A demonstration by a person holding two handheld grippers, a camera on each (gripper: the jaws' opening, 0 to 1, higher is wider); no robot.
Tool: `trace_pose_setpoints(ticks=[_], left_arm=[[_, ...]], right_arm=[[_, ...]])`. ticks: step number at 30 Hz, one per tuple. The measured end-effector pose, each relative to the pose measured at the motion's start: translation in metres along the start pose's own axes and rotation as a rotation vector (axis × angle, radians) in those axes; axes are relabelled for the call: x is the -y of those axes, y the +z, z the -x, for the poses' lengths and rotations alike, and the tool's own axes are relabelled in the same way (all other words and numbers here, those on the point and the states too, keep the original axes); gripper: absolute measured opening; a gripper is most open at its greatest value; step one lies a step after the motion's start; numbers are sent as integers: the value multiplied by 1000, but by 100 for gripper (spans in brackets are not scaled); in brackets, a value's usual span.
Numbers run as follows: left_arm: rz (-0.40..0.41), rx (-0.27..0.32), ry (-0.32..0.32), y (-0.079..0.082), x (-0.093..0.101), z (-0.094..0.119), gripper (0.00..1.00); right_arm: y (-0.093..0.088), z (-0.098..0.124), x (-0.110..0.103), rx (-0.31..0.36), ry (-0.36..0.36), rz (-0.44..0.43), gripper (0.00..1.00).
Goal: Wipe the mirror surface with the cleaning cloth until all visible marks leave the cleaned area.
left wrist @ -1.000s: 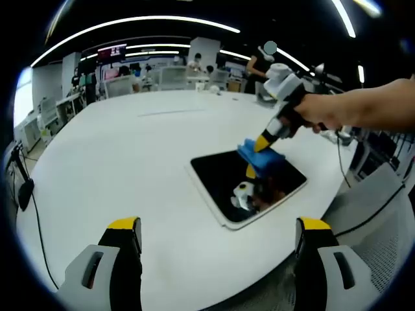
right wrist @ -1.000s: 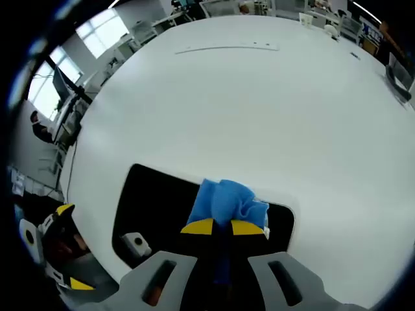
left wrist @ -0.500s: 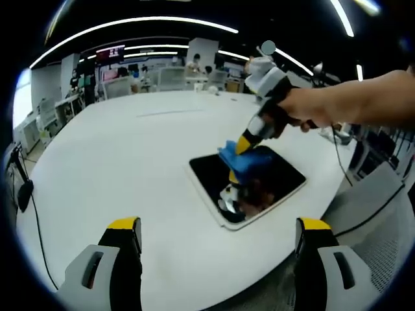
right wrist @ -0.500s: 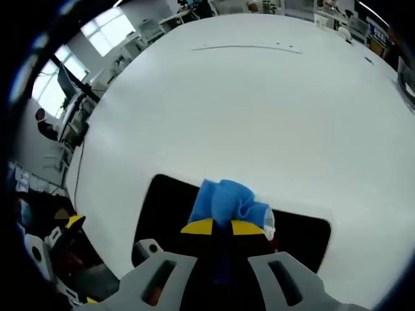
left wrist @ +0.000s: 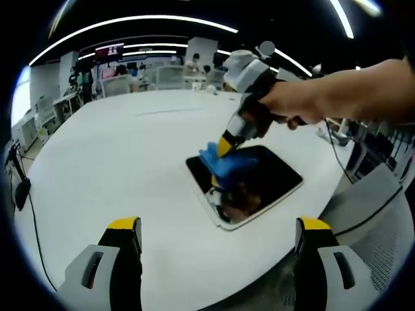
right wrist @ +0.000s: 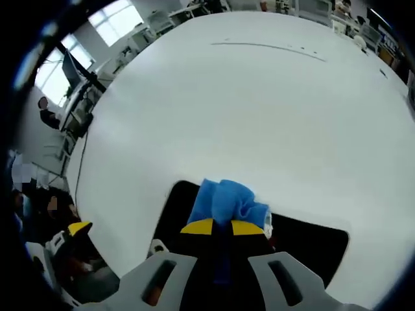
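Note:
A dark rectangular mirror (left wrist: 272, 172) with a white frame lies flat on the round white table (left wrist: 110, 155). A person's hand holds my right gripper (left wrist: 224, 145) shut on a bunched blue cleaning cloth (left wrist: 219, 162), which is pressed down at the mirror's far left corner. In the right gripper view the cloth (right wrist: 227, 199) bulges out past the yellow-tipped jaws of my right gripper (right wrist: 222, 227), over the mirror (right wrist: 311, 243) near its edge. My left gripper (left wrist: 218, 224) hovers open near the table's front edge, well short of the mirror, and it also shows at the lower left (right wrist: 70, 234).
A grey mesh chair (left wrist: 382, 220) stands past the table's right edge. Desks, chairs and people (left wrist: 130, 72) fill the room behind. A cable (left wrist: 31, 207) hangs at the left. Wide bare tabletop (right wrist: 259, 97) stretches beyond the mirror.
My right gripper has slid the cloth leftward across the mirror, from its middle to its far left corner. My left gripper has stayed put and open.

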State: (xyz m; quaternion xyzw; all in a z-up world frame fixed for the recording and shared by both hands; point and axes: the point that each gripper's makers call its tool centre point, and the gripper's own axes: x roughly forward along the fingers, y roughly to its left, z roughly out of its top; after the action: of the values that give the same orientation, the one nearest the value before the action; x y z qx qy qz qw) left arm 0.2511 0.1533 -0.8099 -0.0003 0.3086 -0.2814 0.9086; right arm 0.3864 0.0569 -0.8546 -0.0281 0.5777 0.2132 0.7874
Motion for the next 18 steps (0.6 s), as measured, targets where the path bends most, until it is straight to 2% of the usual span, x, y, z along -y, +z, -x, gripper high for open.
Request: trace_pose_setpoints(ticks=[5, 7, 18], left_arm=[[-11, -15, 7, -2, -1, 0, 99], [11, -2, 10, -1, -3, 1, 99], [2, 5, 11, 1, -2, 1, 99]], right_arm=[[5, -4, -4, -6, 6, 1, 2], [6, -4, -8, -4, 8, 2, 2], [16, -12, -28, -11, 24, 21, 2]])
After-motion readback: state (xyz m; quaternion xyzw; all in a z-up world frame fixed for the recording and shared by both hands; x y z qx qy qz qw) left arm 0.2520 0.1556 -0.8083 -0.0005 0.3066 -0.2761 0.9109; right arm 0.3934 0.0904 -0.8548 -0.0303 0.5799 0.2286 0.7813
